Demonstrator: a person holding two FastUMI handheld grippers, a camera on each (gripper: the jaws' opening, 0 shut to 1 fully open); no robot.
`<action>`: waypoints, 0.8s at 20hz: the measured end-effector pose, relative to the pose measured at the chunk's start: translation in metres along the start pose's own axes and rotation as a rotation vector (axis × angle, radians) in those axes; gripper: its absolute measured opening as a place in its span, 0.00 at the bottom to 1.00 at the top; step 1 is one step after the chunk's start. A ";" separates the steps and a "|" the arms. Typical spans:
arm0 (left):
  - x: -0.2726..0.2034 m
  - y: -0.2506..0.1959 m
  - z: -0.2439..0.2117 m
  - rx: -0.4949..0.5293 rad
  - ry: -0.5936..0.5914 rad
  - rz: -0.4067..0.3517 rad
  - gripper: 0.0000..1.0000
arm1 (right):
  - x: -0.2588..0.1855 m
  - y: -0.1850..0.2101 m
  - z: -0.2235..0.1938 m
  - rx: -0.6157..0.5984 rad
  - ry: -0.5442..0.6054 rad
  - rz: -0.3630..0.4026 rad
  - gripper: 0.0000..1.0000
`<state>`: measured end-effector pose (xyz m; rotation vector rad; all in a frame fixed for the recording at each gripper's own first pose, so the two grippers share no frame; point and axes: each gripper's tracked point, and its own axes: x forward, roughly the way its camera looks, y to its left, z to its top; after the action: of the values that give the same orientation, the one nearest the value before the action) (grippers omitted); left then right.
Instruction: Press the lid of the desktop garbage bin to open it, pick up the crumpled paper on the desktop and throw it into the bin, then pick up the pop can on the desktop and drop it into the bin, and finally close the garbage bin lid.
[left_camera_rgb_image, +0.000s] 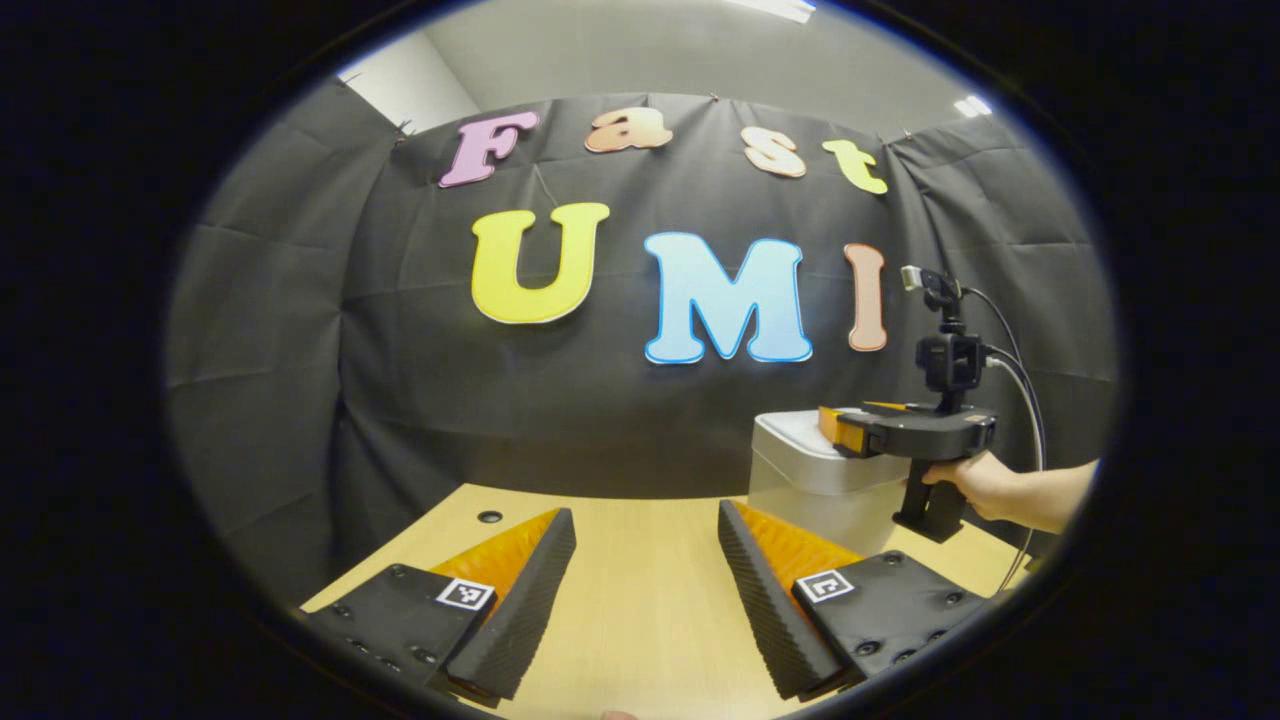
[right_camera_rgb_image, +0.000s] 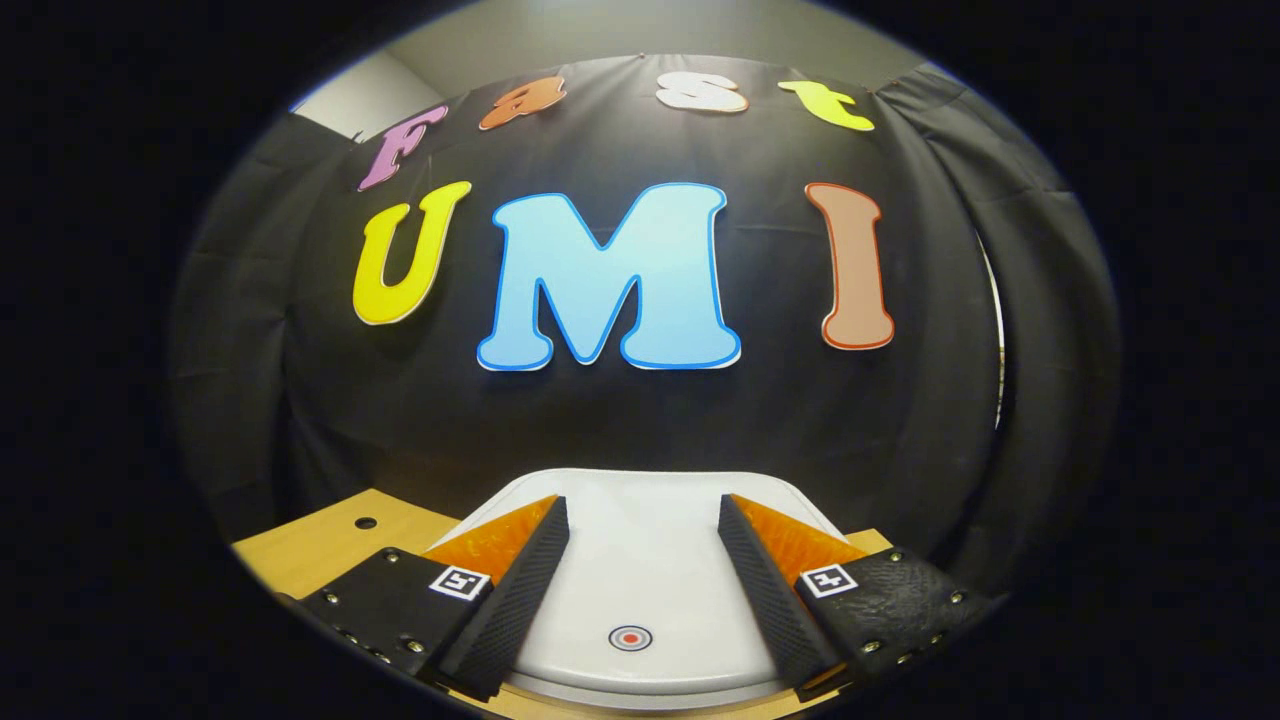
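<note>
Left gripper view: the left gripper (left_camera_rgb_image: 646, 590) hangs spread over the bare tabletop (left_camera_rgb_image: 640, 600), while the right gripper (left_camera_rgb_image: 850, 425) sits over the bin (left_camera_rgb_image: 810, 480).

Right gripper view: spread, empty fingers straddle the shut lid (right_camera_rgb_image: 640, 560) near its target mark (right_camera_rgb_image: 630, 637). An off-mark press might leave the latch shut or tip the bin.

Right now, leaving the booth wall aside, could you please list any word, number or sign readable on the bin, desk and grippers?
No words or numbers can be read on any of them.
Bin lid: a red ring mark, no text.
Left gripper and right gripper: square coded tags, patterns rather than text.
</note>
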<state>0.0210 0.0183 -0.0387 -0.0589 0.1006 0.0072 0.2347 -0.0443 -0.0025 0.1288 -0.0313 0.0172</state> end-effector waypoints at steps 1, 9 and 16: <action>0.000 0.000 0.000 -0.002 0.000 0.002 0.98 | 0.003 -0.003 0.001 -0.002 -0.014 -0.014 0.97; -0.011 -0.009 0.012 -0.006 -0.021 0.019 0.94 | 0.007 -0.001 0.001 0.002 -0.048 -0.020 0.97; -0.043 -0.018 0.021 -0.013 -0.040 0.069 0.97 | 0.003 0.001 0.005 0.002 -0.083 0.000 0.94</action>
<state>-0.0193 0.0011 -0.0126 -0.0685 0.0625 0.0777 0.2376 -0.0435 0.0025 0.1310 -0.1147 0.0118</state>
